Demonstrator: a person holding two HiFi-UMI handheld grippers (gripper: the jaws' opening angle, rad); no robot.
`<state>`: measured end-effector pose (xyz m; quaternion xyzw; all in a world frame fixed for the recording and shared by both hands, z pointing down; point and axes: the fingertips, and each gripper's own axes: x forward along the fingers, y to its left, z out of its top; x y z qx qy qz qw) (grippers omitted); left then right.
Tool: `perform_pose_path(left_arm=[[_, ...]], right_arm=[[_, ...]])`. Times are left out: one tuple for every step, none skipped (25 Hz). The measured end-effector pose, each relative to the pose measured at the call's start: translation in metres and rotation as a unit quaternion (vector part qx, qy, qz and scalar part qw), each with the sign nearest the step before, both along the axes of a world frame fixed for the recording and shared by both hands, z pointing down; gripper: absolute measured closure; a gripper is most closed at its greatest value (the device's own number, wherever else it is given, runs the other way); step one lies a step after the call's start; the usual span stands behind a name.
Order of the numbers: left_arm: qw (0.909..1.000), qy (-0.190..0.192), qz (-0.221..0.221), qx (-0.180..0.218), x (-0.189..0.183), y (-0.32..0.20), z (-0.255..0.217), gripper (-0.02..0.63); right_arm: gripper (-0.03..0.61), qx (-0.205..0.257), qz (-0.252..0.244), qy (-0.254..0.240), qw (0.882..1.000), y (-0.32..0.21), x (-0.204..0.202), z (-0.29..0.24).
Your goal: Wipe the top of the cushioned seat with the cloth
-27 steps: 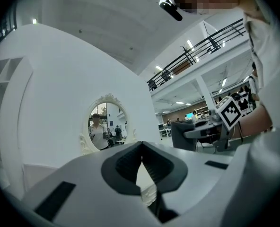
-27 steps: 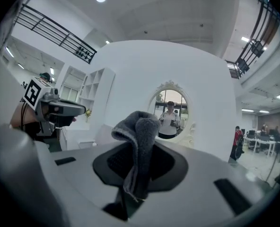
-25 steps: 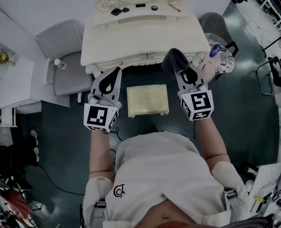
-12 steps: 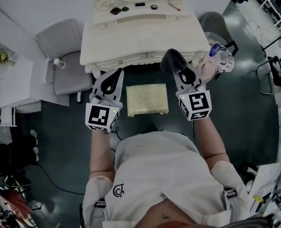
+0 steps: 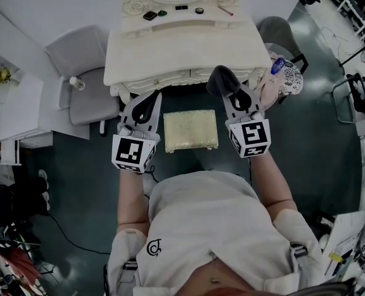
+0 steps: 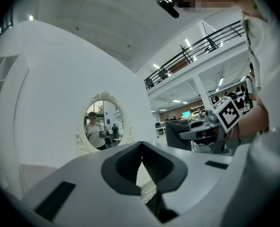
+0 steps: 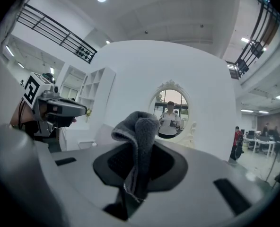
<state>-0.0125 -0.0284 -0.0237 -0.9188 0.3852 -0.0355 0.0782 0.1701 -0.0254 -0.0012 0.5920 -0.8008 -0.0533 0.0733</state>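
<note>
Where dark floor [image 5: 77,184] spreads, the cushioned seat [image 5: 191,130] faces a vanity [image 5: 182,48].

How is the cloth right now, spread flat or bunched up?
Bunched: the grey cloth is folded over, clamped in the right hand-held gripper, not on the seat.

white vanity table [image 5: 182,48] | oval mirror [image 6: 101,122] | grey chair [image 5: 93,103] | dark floor [image 5: 77,196]

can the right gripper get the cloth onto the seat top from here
Probably yes: the right gripper is shut on the cloth, and the seat lies just beside it, top bare, nothing between them.
</note>
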Motion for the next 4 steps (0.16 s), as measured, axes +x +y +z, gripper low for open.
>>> perform_pose_path(left_arm=[[1.0000,0.001,0.002,0.002,0.0004,0.0007,-0.0011,0.601],[1.0000,0.003,0.003,0.004,0.0007,0.0015,-0.0022,0.601],[1.0000,0.004,0.005,0.005,0.0008,0.0024,-0.0032,0.601],[0.9999,0.006,0.007,0.007,0.0008,0.0034,-0.0041,0.601]], right_arm=[[0.512,0.000,0.002,-0.001,1.000,0.0002,0.0004,0.0001],[0.512,0.000,0.003,-0.002,1.000,0.0005,0.0005,0.0002],[0.512,-0.001,0.004,-0.003,1.000,0.0010,0.0002,0.0005],[0.512,-0.001,0.004,-0.004,1.000,0.0016,-0.0001,0.0009]])
